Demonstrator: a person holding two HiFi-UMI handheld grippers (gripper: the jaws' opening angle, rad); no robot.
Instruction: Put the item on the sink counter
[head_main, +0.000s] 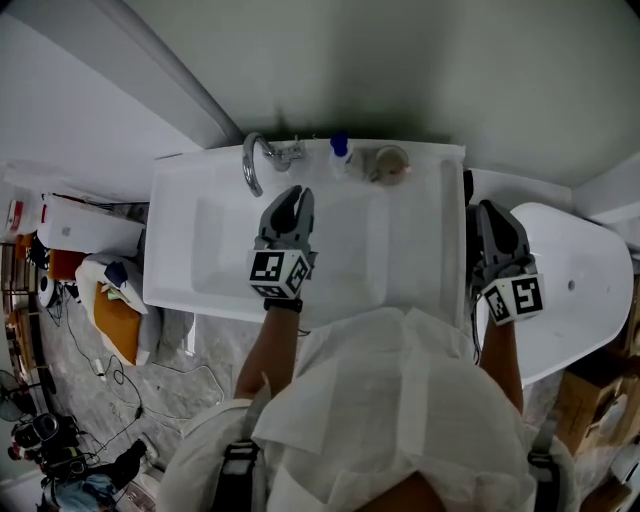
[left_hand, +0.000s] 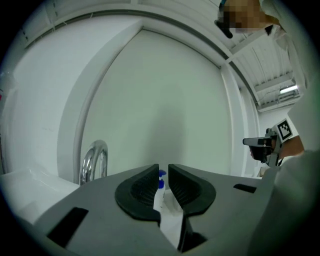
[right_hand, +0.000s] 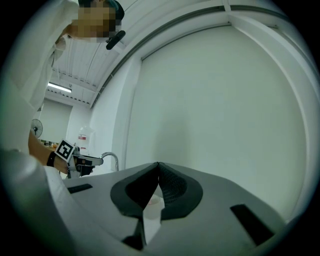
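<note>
The white sink counter (head_main: 452, 235) carries a chrome faucet (head_main: 254, 162), a small white bottle with a blue cap (head_main: 340, 152) and a round cup-like item (head_main: 390, 163) along its back edge. My left gripper (head_main: 290, 196) hovers over the basin, pointing at the back edge. Its jaws stand a narrow gap apart with nothing between them (left_hand: 163, 168). The blue-capped bottle (left_hand: 160, 181) shows far off through that gap, with the faucet (left_hand: 94, 160) to its left. My right gripper (head_main: 492, 210) hangs just right of the counter, jaws shut and empty (right_hand: 158, 164).
A large white rounded fixture (head_main: 575, 280) lies right of the sink, under my right gripper. Bags, boxes and cables (head_main: 110, 310) clutter the floor at the left. Cardboard boxes (head_main: 590, 400) stand at the lower right. A plain wall rises behind the sink.
</note>
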